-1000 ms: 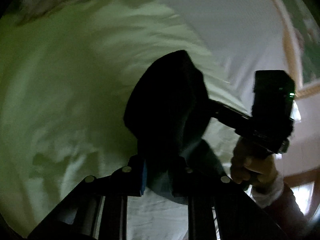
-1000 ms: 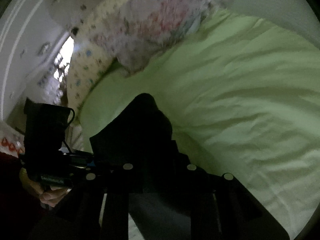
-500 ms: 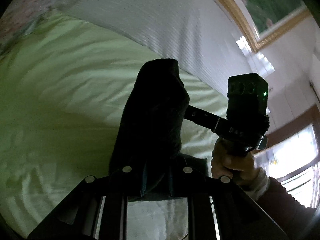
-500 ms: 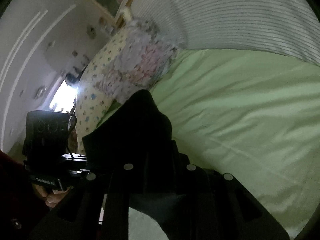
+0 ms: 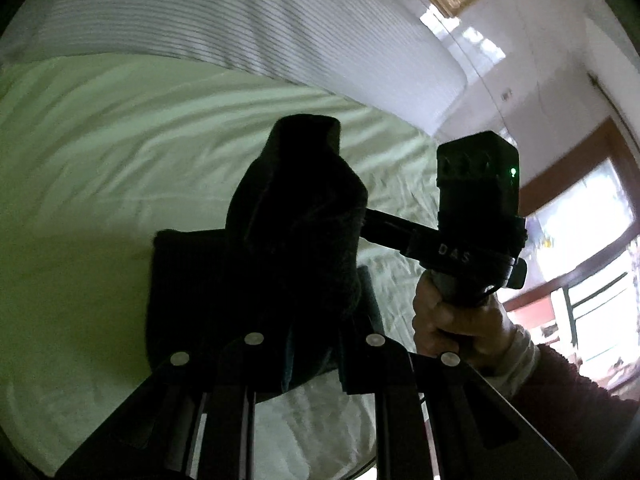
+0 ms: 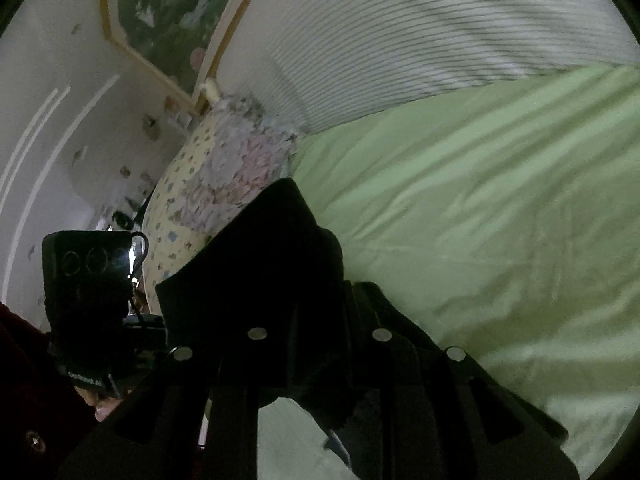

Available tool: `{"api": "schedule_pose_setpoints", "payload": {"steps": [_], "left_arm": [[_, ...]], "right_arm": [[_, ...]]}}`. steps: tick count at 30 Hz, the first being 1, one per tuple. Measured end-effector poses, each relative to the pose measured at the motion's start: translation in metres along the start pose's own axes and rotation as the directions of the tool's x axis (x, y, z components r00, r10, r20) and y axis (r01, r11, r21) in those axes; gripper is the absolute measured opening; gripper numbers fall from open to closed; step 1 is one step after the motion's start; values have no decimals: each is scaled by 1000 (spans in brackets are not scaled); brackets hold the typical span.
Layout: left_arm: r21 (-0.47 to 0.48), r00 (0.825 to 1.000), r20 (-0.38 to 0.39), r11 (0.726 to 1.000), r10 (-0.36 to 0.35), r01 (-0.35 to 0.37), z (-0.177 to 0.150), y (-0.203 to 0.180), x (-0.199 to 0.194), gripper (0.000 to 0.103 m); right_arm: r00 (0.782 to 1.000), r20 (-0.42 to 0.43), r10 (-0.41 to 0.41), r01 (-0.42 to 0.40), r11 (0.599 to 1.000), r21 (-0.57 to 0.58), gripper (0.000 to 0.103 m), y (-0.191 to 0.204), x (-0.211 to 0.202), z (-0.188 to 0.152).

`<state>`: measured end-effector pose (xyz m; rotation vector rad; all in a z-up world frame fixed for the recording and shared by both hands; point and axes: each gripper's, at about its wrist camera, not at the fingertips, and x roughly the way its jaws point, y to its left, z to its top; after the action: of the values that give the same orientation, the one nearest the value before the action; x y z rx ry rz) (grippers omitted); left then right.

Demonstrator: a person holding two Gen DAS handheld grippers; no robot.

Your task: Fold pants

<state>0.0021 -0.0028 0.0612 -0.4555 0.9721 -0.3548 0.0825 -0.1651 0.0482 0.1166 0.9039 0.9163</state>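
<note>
The dark pants (image 5: pixel 288 232) hang bunched above the pale green bed sheet (image 5: pixel 100 152). My left gripper (image 5: pixel 312 356) is shut on their fabric, which fills the space between the jaws and rises in a fold ahead. In the right wrist view the same dark pants (image 6: pixel 272 264) drape over my right gripper (image 6: pixel 320 344), which is shut on them too. The other hand-held gripper, held by a hand (image 5: pixel 452 320) in a dark red sleeve, appears to the right in the left view and at far left (image 6: pixel 88 280) in the right view. Both sets of fingertips are hidden by cloth.
A white striped headboard (image 5: pixel 240 28) runs behind the bed. A patterned pillow (image 6: pixel 216 184) lies at the bed's left end by a gold-framed picture (image 6: pixel 160 12). A bright window (image 5: pixel 580 248) with a brown frame is at the right. The green sheet (image 6: pixel 480 208) spreads wide.
Both grippers have lifted and swung with the pants held between them; the views now take in the headboard, wall and window rather than mostly the sheet. The cloth stays gripped.
</note>
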Motion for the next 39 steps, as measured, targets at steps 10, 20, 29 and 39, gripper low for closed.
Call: {"api": "schedule_pose_setpoints", "payload": {"steps": [10, 20, 29, 39], "left_arm": [[91, 994, -108, 996, 15, -5, 1, -31, 60, 16], [145, 984, -171, 989, 55, -31, -2, -50, 101, 16], [211, 971, -238, 977, 37, 14, -11, -67, 127, 29], [191, 958, -283, 976, -50, 107, -11, -68, 124, 45]], "right_arm": [[997, 59, -48, 42, 994, 100, 19, -44, -41, -38], [995, 65, -78, 66, 983, 171, 20, -73, -53, -59], [979, 44, -197, 179, 950, 256, 25, -88, -74, -76], [920, 118, -374, 295, 858, 421, 43, -94, -123, -103]]}}
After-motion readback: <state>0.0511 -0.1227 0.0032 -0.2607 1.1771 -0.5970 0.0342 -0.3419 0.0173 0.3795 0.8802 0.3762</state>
